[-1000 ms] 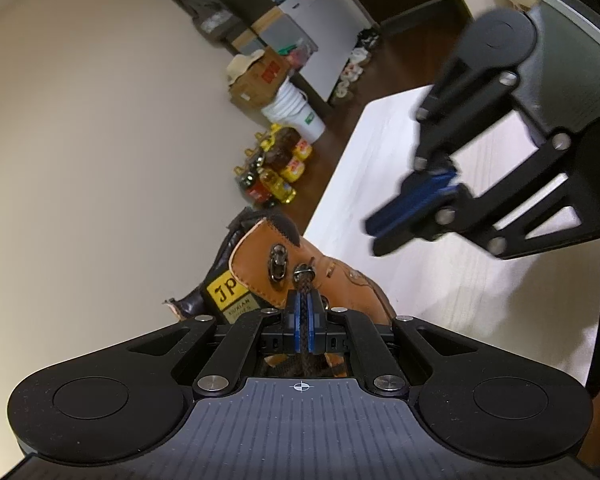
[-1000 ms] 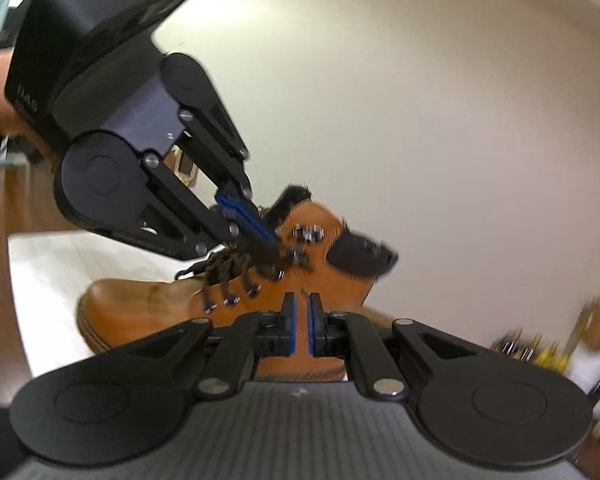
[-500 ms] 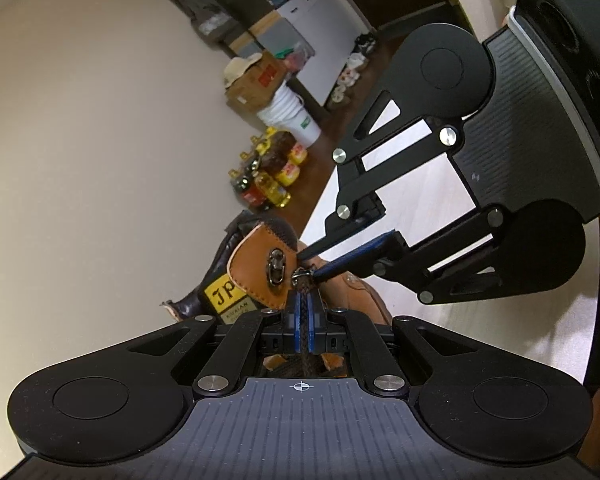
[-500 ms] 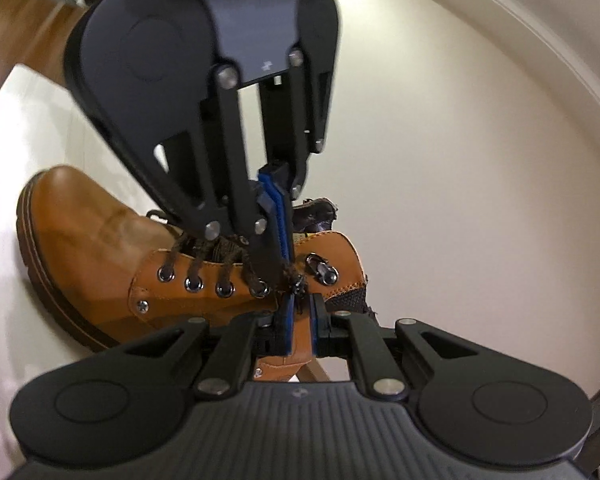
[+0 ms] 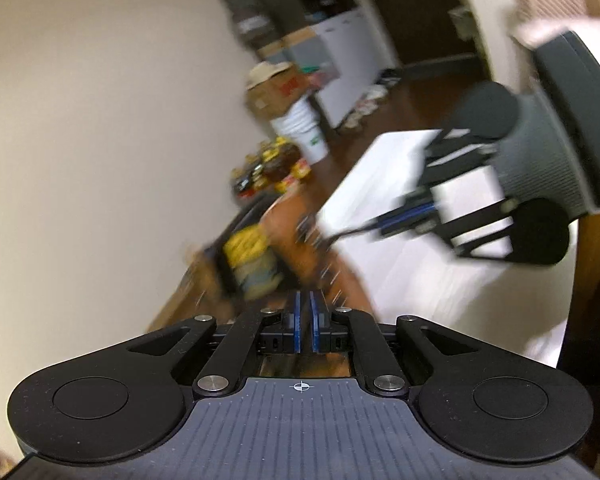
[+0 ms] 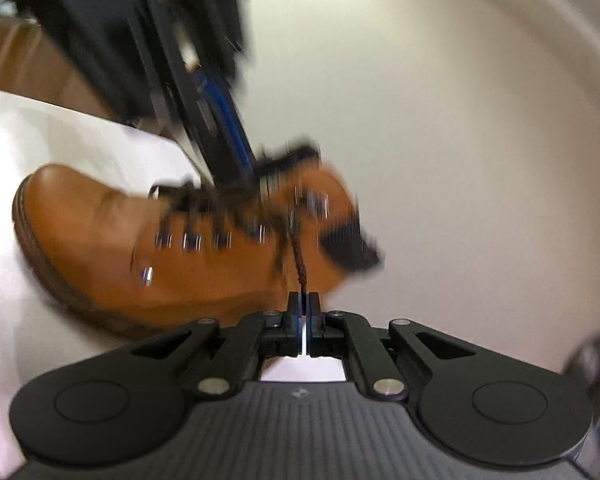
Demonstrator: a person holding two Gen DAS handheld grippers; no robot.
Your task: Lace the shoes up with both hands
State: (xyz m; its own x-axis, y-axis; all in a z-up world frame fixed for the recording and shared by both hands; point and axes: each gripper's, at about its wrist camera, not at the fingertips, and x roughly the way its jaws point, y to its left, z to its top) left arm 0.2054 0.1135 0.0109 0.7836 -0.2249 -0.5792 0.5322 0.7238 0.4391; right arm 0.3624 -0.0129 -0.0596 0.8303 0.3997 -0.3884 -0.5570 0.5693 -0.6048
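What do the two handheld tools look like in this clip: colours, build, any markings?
Both match: the left tool and right tool have matte black linkage arms with silver pivot pins, round black discs at each side, a ribbed dark grey base with a small crosshair mark, and black fingers lined in blue. No sleeves are clearly visible.

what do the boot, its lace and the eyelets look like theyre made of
Boot: likely tan leather with a smooth, slightly glossy finish, going by the soft sheen on the toe.
Lace: dark brown braided cord, twisted weave visible, probably textile.
Eyelets: shiny silver metal by their bright glints, though blurred.
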